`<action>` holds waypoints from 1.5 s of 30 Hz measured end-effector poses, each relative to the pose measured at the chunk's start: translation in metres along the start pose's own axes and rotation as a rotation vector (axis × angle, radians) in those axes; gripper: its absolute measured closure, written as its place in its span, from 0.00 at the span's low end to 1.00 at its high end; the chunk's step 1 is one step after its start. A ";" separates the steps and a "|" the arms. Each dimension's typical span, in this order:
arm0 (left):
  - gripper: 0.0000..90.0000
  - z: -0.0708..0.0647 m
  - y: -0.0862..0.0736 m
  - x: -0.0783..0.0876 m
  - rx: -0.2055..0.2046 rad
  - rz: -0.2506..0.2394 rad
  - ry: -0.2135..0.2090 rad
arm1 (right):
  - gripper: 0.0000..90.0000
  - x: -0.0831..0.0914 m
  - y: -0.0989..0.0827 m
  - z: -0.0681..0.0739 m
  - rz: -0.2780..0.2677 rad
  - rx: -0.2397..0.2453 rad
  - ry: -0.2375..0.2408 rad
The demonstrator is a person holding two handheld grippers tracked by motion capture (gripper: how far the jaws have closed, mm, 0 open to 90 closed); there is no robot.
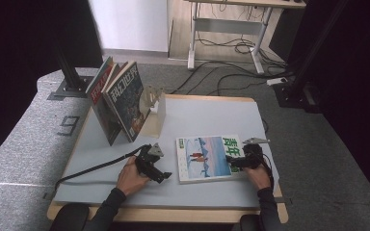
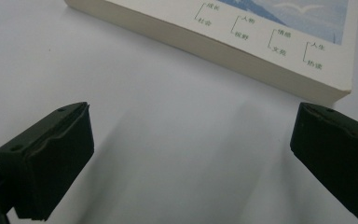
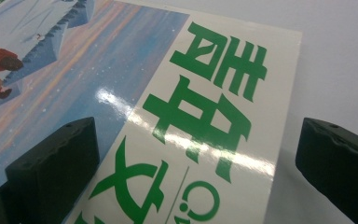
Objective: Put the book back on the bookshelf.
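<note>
A thick magazine [image 1: 207, 158] with a snowy blue cover picture and large green characters lies flat on the pale grey table [image 1: 212, 115]. My left gripper [image 1: 165, 176] rests low on the table just left of it. In the left gripper view its jaws [image 2: 191, 126] stand wide open over bare table, with the magazine's corner [image 2: 261, 60] just ahead. My right gripper [image 1: 232, 161] hovers at the magazine's right end. In the right gripper view it [image 3: 196, 140] is open, one jaw over the cover [image 3: 121, 70] and the other past its edge over the table. Nothing is held.
Several magazines [image 1: 120, 98] stand leaning at the back left of the table against a pale bookend [image 1: 155, 113]. A black post [image 1: 70, 72] rises beside them. Beyond the table are grey floor, cables and a white desk frame [image 1: 231, 29].
</note>
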State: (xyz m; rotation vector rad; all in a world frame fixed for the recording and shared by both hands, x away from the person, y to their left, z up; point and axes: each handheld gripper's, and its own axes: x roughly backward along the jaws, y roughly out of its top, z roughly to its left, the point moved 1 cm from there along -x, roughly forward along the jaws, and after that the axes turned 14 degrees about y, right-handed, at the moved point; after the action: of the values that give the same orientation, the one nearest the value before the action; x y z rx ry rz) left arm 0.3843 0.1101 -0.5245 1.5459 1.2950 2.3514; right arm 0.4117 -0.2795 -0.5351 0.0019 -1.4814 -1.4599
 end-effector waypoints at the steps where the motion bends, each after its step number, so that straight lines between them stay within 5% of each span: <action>1: 0.00 0.001 0.001 0.000 0.005 -0.004 -0.007 | 0.00 -0.001 0.000 0.000 0.000 -0.006 0.008; 7: 0.00 0.004 0.007 0.000 0.001 -0.016 -0.003 | 0.01 -0.003 0.001 0.000 0.001 -0.004 0.032; 26: 0.00 0.010 0.031 -0.010 -0.011 -0.043 -0.018 | 0.02 -0.003 0.002 0.006 0.008 0.026 -0.002; 37: 0.00 0.009 0.033 -0.011 -0.016 -0.046 -0.019 | 0.00 -0.007 0.002 -0.008 0.008 -0.051 0.081; 45: 0.00 0.013 0.035 -0.011 -0.001 -0.059 -0.026 | 0.00 -0.007 0.002 -0.007 0.008 -0.043 0.081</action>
State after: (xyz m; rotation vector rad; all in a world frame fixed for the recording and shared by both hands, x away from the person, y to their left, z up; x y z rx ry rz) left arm 0.4133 0.0899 -0.5080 1.5120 1.3148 2.2886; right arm 0.4205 -0.2802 -0.5396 0.0283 -1.3835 -1.4680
